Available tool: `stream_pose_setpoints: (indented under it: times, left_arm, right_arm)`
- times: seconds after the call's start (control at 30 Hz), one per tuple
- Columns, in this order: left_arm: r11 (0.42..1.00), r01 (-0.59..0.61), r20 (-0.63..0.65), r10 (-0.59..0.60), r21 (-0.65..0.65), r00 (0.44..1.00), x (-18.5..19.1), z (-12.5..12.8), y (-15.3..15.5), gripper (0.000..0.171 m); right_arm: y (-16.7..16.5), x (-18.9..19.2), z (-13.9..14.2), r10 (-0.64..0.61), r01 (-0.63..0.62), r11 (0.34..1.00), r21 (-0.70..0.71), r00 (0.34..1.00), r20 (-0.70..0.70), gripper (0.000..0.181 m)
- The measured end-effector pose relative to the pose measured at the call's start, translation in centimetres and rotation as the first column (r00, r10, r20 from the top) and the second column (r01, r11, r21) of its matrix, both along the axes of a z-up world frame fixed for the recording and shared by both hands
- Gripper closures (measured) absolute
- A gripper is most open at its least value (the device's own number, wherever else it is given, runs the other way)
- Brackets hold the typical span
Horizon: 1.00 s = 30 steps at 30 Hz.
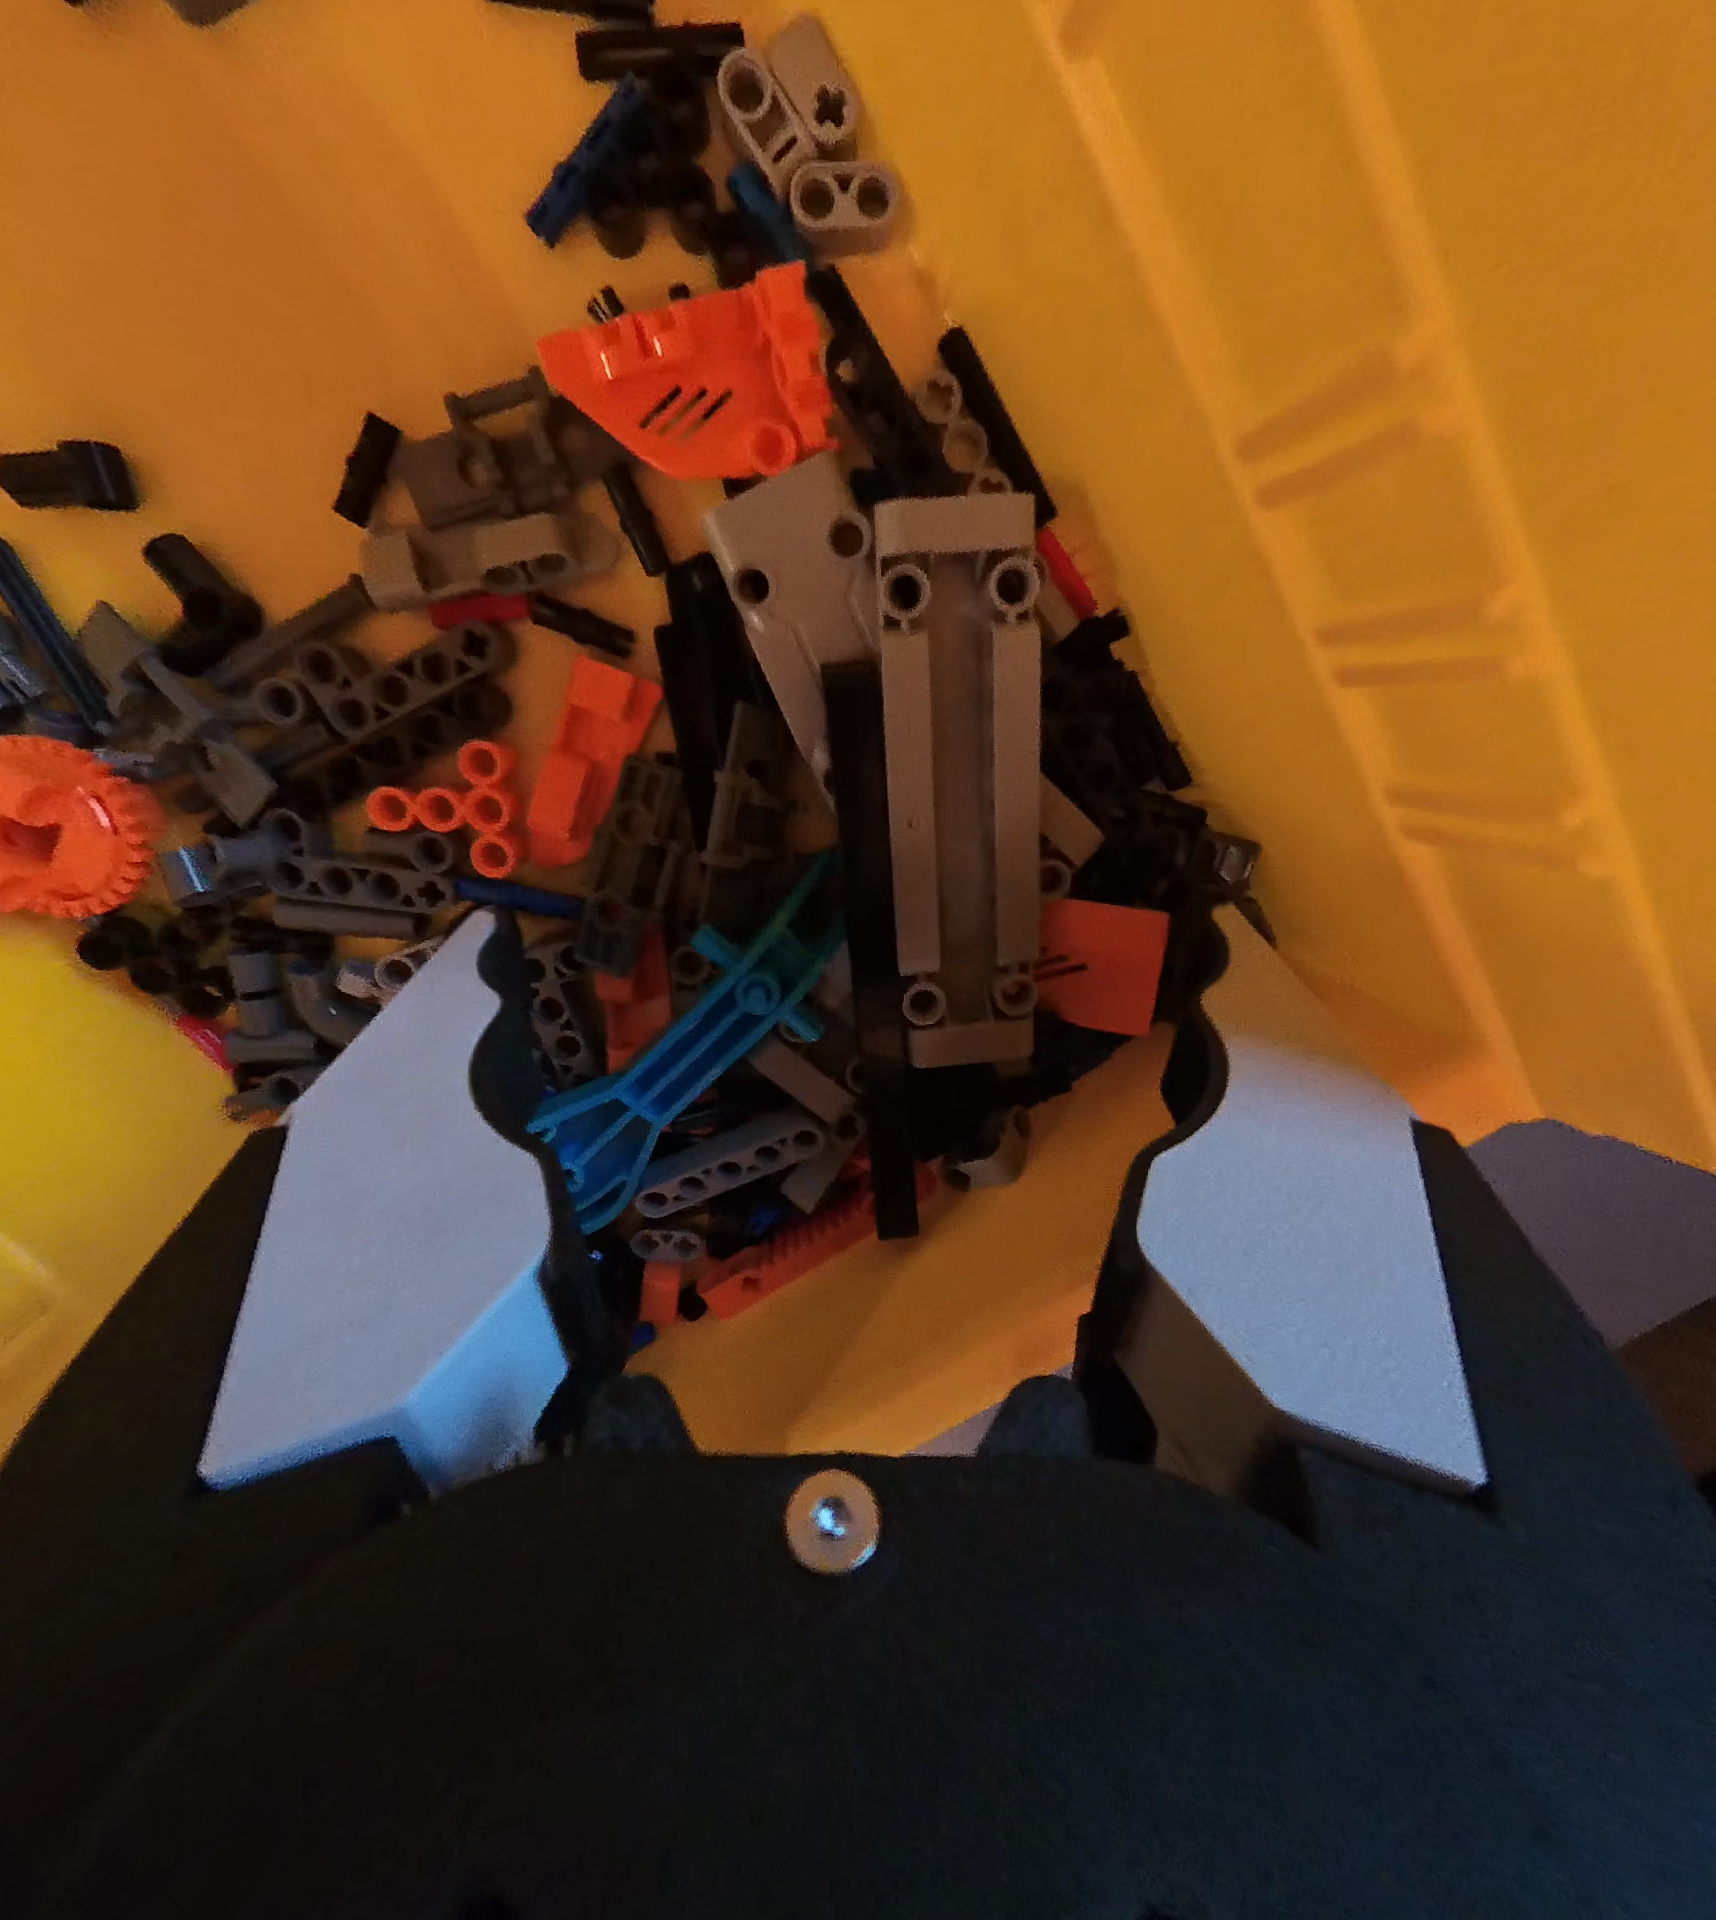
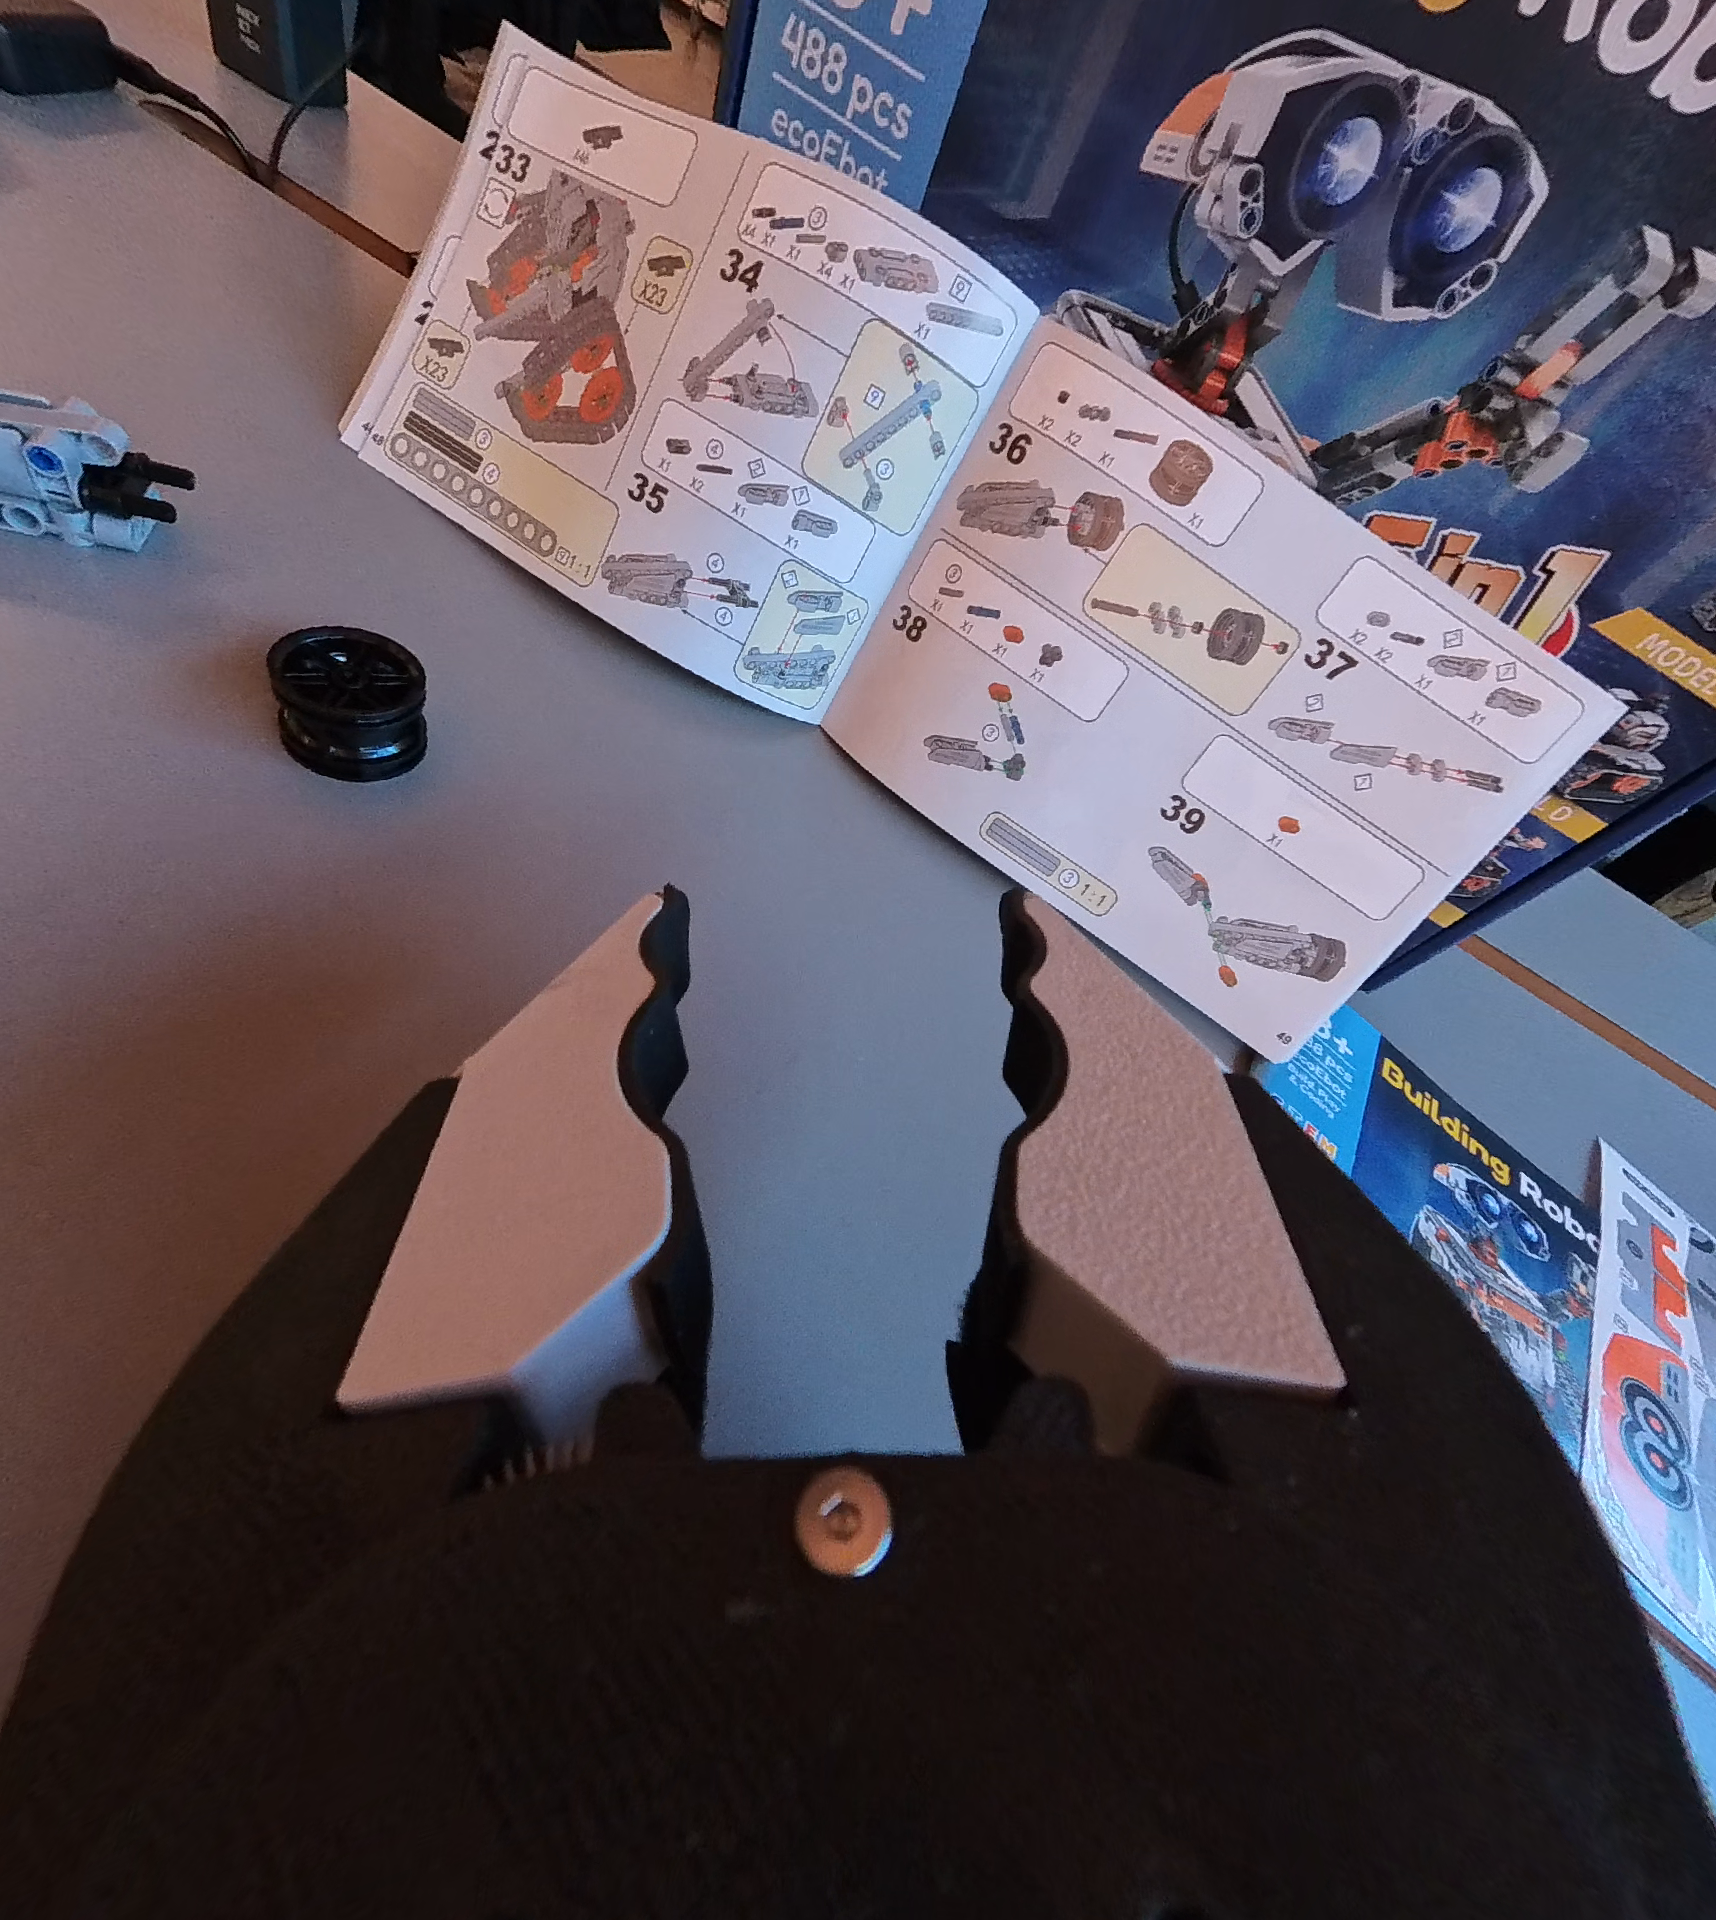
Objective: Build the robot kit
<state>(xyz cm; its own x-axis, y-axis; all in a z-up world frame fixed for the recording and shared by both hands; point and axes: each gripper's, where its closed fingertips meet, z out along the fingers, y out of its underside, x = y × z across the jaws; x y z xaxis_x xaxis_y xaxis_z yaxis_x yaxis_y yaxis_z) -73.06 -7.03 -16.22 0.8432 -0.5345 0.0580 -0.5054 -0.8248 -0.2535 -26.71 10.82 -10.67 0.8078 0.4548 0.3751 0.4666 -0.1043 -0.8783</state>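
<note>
a: what is shown, from the biggest thing down?

b: in the left wrist view a yellow bin [image 1: 1456, 312] fills the frame, its ribbed wall rising on the right. a heap of small building parts [image 1: 781, 831] is piled against that wall: grey, black and orange beams, pins and panels. a long grey panel [image 1: 958, 790] lies on top of the heap, an orange shell piece [image 1: 698, 384] sits beyond it, an orange gear [image 1: 38, 826] is set apart to the left, and a thin blue strut piece [image 1: 688, 1049] lies lowest and nearest.

a: and the left gripper?

b: the left gripper [image 1: 849, 956] is held spread wide over the heap, nothing pinched. the grey panel's near end and the blue strut are seen between its fingers; contact cannot be told. a single piece would best be closed on squarely, clear of its neighbours.

a: the other side?

b: a grey table [image 2: 158, 935] is seen, with a large printed box [image 2: 1353, 312] standing at the back and an open instruction booklet [image 2: 833, 499] propped against it. a part-built grey assembly [image 2: 12, 468] and a black wheel [image 2: 347, 701] lie well to the left. the right gripper [image 2: 843, 914] is parted and empty above bare tabletop, the booklet just beyond it.
</note>
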Motion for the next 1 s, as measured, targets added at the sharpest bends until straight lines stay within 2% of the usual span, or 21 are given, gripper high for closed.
stream_pose_setpoints:
  times: [0.03, 0.1, 0.23, 0.37, 0.5, 0.57, 0.6, 0.63, 0.67, 0.73, 0.8, 0.87, 0.93, 1.0]
  left_arm:
    - [1.000, -0.001, 0.000, 0.001, -0.008, 1.000, 0.1, 0.0, 0.1, 0.054]
    - [1.000, 0.014, 0.033, -0.013, -0.023, 0.999, 0.6, 0.2, 0.3, 0.081]
    - [1.000, 0.001, 0.081, 0.000, -0.007, 0.997, 0.1, 0.5, 2.5, 0.122]
    - [0.999, -0.020, 0.028, 0.019, 0.045, 0.999, -1.6, 0.7, 6.2, 0.139]
    - [0.988, -0.053, -0.132, 0.073, 0.148, 0.989, -4.3, 1.0, 10.8, 0.138]
    - [0.982, -0.073, -0.169, 0.104, 0.176, 0.980, -5.3, 1.2, 12.0, 0.137]
    - [0.982, -0.089, -0.171, 0.118, 0.169, 0.978, -5.5, 1.3, 12.0, 0.122]
    - [0.982, -0.109, -0.162, 0.134, 0.155, 0.978, -5.5, 1.4, 11.6, 0.103]
    - [0.983, -0.120, -0.134, 0.139, 0.141, 0.981, -5.1, 1.7, 11.0, 0.092]
    - [0.988, -0.099, -0.023, 0.103, 0.120, 0.994, -3.2, 3.0, 9.3, 0.086]
    - [0.991, -0.057, 0.113, 0.043, 0.120, 0.993, -0.9, 4.6, 7.3, 0.088]
    - [0.996, 0.004, 0.182, -0.020, 0.086, 0.983, 0.7, 5.3, 4.8, 0.086]
    - [0.995, 0.090, 0.158, -0.096, 0.047, 0.983, 1.4, 4.5, 2.2, 0.079]
    - [0.987, 0.160, 0.051, -0.161, 0.023, 0.986, 1.0, 2.9, 0.3, 0.067]
  right_arm:
    - [0.0, 0.0, 0.0, 0.000, 0.000, 1.000, 0.000, 1.000, 0.000, 0.121]
    - [0.0, 0.0, 0.0, -0.001, 0.001, 1.000, 0.001, 1.000, 0.001, 0.121]
    - [0.0, 0.0, -0.1, -0.005, 0.005, 1.000, 0.003, 1.000, 0.016, 0.121]
    - [0.0, -0.2, -0.2, -0.004, 0.004, 1.000, 0.015, 0.999, 0.051, 0.121]
    - [-0.1, -0.4, -0.4, -0.005, 0.003, 1.000, 0.025, 0.996, 0.090, 0.121]
    - [-0.1, -0.4, -0.5, -0.004, 0.000, 0.999, 0.032, 0.995, 0.104, 0.121]
    - [-0.1, -0.4, -0.5, -0.005, 0.001, 0.999, 0.034, 0.994, 0.111, 0.121]
    - [-0.1, -0.3, -0.5, -0.007, 0.004, 0.999, 0.033, 0.994, 0.113, 0.121]
    - [-0.1, -0.2, -0.5, -0.010, 0.006, 0.999, 0.033, 0.994, 0.112, 0.121]
    - [0.0, -0.1, -0.5, -0.016, 0.013, 1.000, 0.029, 0.994, 0.105, 0.121]
    - [0.1, 0.0, -0.6, -0.020, 0.018, 1.000, 0.019, 0.995, 0.095, 0.121]
    - [0.2, 0.2, -0.5, -0.024, 0.023, 1.000, 0.013, 0.996, 0.080, 0.122]
    - [0.2, 0.3, -0.3, -0.027, 0.026, 1.000, 0.013, 0.998, 0.059, 0.122]
    - [0.2, 0.7, -0.2, -0.034, 0.033, 0.999, 0.018, 0.998, 0.047, 0.122]
